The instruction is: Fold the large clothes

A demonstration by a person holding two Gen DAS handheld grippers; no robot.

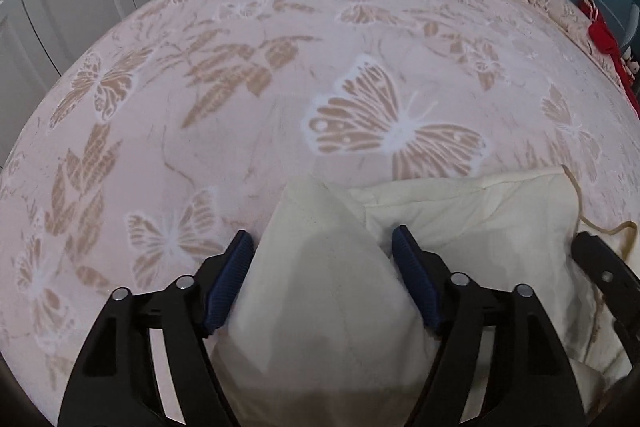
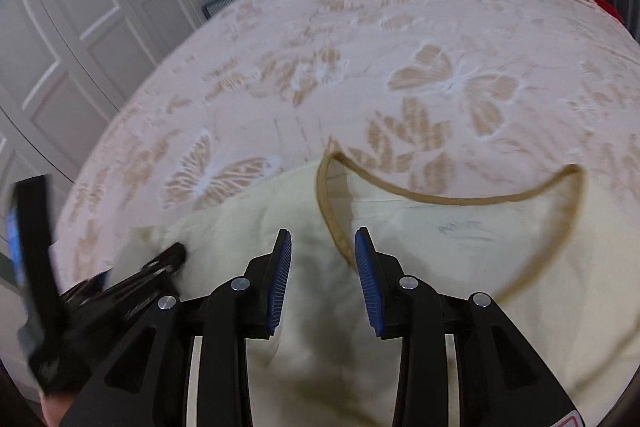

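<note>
Cream garment (image 2: 460, 247) edge, open bedspread (image 2: 360, 47) beyond

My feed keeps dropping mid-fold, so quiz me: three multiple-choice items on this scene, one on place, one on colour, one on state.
1. The cream garment lies on: A a bed, B a floor, C a chair.
2. Its neckline trim is: A blue, B tan, C red.
3. The left gripper is: A shut empty, B out of view, C open with cloth between its fingers.

A: the butterfly bedspread lies under it.
B: a tan band edges the opening.
C: the blue pads stand apart beside a cloth fold.
</note>
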